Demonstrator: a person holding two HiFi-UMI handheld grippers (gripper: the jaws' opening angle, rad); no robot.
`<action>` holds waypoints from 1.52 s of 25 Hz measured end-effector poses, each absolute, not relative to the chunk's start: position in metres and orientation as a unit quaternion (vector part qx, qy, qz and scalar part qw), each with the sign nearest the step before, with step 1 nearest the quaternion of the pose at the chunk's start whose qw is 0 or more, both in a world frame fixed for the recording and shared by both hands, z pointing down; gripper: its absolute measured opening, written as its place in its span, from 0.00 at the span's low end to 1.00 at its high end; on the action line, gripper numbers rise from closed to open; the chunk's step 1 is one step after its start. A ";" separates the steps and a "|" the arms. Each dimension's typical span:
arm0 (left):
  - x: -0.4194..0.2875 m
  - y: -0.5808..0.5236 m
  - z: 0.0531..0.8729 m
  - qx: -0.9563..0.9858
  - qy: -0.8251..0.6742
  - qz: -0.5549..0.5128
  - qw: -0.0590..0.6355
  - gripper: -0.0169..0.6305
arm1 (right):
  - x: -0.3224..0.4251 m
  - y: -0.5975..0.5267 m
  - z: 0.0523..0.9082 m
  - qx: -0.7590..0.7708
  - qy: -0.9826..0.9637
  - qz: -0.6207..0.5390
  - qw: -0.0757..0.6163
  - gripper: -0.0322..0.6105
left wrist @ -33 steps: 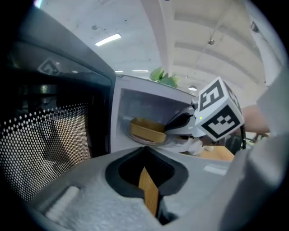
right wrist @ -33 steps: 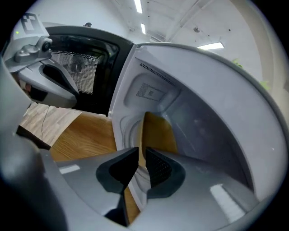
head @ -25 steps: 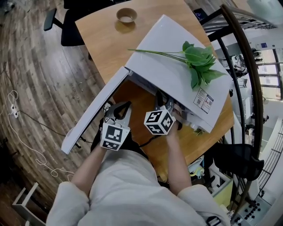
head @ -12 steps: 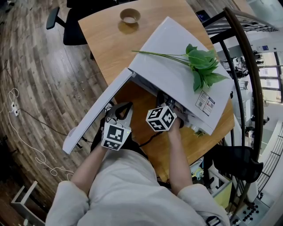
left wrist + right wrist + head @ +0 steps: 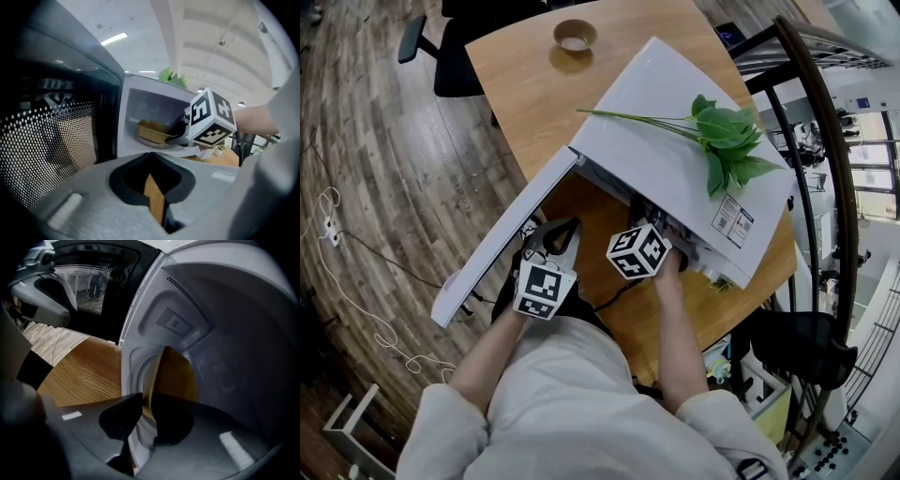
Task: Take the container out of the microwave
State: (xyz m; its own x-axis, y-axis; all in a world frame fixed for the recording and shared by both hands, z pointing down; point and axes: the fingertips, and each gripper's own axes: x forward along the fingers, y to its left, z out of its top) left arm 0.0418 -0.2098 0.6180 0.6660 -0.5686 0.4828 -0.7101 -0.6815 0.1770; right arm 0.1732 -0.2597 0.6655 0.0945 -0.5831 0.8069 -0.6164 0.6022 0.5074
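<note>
A white microwave [image 5: 675,159] stands on a wooden table [image 5: 525,84] with its door [image 5: 502,246] swung open to the left. Inside, a tan bowl-like container [image 5: 152,132] rests on the turntable; in the right gripper view the same container [image 5: 176,376] shows tilted. My right gripper [image 5: 146,411] reaches into the cavity and is shut on the container's near rim; its marker cube [image 5: 639,253] shows at the cavity mouth. My left gripper [image 5: 555,234] hangs just inside the open door, shut, with nothing between its jaws [image 5: 151,159].
A green leafy sprig [image 5: 722,131] lies on top of the microwave. A small brown bowl [image 5: 575,35] sits at the table's far end. An office chair [image 5: 441,47] stands beyond the table, another [image 5: 797,342] at the right. Cables [image 5: 337,244] trail over the wooden floor.
The right gripper's cube has shifted only slightly at the cavity mouth. The left gripper and the door have stayed where they were.
</note>
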 end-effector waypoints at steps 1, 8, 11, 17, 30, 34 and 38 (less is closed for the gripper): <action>0.042 -0.210 0.618 0.895 -0.358 0.199 0.178 0.03 | 0.172 -0.259 0.666 0.445 -0.674 0.017 0.589 0.18; 0.044 -0.211 0.619 0.894 -0.359 0.201 0.178 0.03 | 0.167 -0.254 0.665 0.445 -0.684 0.032 0.577 0.15; 0.045 -0.210 0.620 0.893 -0.358 0.206 0.178 0.03 | 0.166 -0.250 0.665 0.443 -0.688 0.040 0.573 0.13; 0.050 -0.206 0.620 0.895 -0.353 0.206 0.178 0.03 | 0.164 -0.241 0.662 0.450 -0.697 0.058 0.555 0.10; 0.056 -0.196 0.620 0.898 -0.345 0.209 0.175 0.03 | 0.163 -0.223 0.660 0.454 -0.705 0.073 0.540 0.10; 0.056 -0.193 0.619 0.899 -0.344 0.207 0.175 0.03 | 0.162 -0.219 0.657 0.455 -0.705 0.070 0.540 0.10; 0.056 -0.190 0.618 0.899 -0.345 0.207 0.174 0.03 | 0.160 -0.214 0.656 0.455 -0.706 0.067 0.539 0.10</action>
State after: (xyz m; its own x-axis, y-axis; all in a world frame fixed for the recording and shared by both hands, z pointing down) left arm 0.0561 -0.1900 0.6183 0.6761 -0.5486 0.4918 -0.6926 -0.7010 0.1702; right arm 0.1602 -0.2140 0.6555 -0.0057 -0.5701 0.8216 -0.7139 0.5776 0.3958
